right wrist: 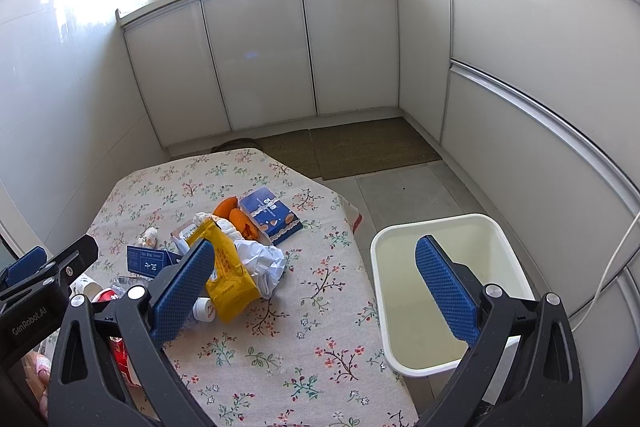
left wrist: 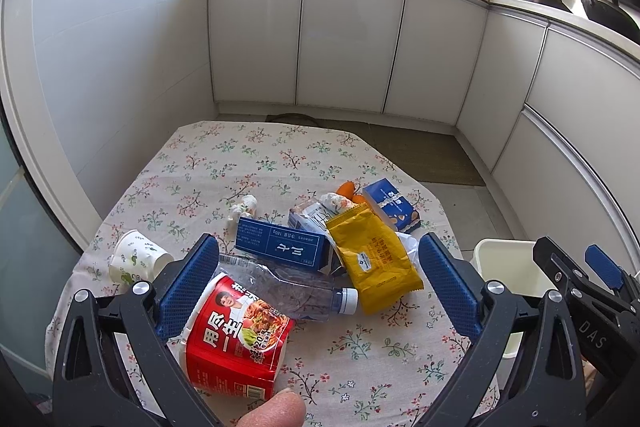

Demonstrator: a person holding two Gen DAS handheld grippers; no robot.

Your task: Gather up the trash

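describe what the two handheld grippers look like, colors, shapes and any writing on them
Both are alike: the left gripper and right gripper have black plastic frames with triangular cut-outs, silver screw heads at the pivots, and two flat fingers faced with blue dimpled pads. White lettering marks the bodies: "GenRobot.AI" on the left one as seen from the right wrist view, "DAS" on the right one as seen from the left. No cables or sleeves show.

Ahead of the left claw (left wrist: 316, 287) lie one red instant-noodle cup (left wrist: 236, 339), one crushed clear plastic bottle (left wrist: 288, 289), one paper cup (left wrist: 134, 259), one yellow snack packet (left wrist: 372, 259) and two blue cartons (left wrist: 280, 247) (left wrist: 394, 205). Beyond them sit two orange pieces (right wrist: 236, 215), one crumpled white tissue (left wrist: 242, 209) and one crumpled white bag (right wrist: 260, 259). One white bin (right wrist: 400, 307) stands under the right claw (right wrist: 316, 291).
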